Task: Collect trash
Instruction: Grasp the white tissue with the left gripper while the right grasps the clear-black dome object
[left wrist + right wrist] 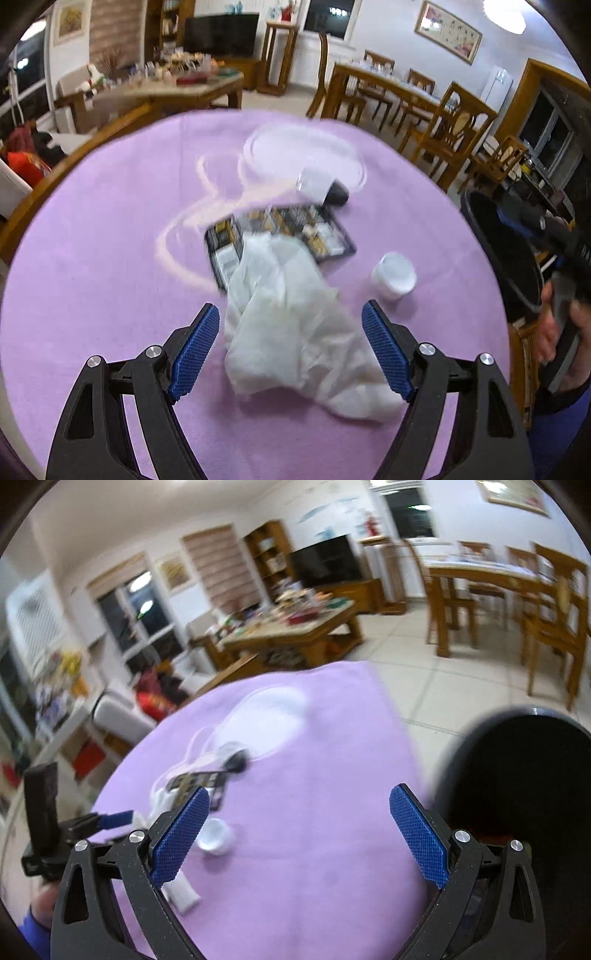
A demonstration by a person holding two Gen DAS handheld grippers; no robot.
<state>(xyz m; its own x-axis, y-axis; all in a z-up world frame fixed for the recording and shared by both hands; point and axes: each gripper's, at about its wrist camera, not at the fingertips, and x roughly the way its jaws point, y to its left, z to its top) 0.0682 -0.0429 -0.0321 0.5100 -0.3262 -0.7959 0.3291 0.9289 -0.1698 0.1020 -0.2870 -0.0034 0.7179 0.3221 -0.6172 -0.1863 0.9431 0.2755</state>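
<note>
purple tablecloth | your left gripper jaws wide, straddling white crumpled tissue, no grip | your right gripper wide, empty, beside black bin

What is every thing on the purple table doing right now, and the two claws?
Left claw: open, straddling the tissue.
Right claw: open, holding nothing.
Crumpled white tissue: lying loose, partly over the tray.
Black tray: flat on the table.
Small white cup: standing upright.
Black bin: open.
</note>
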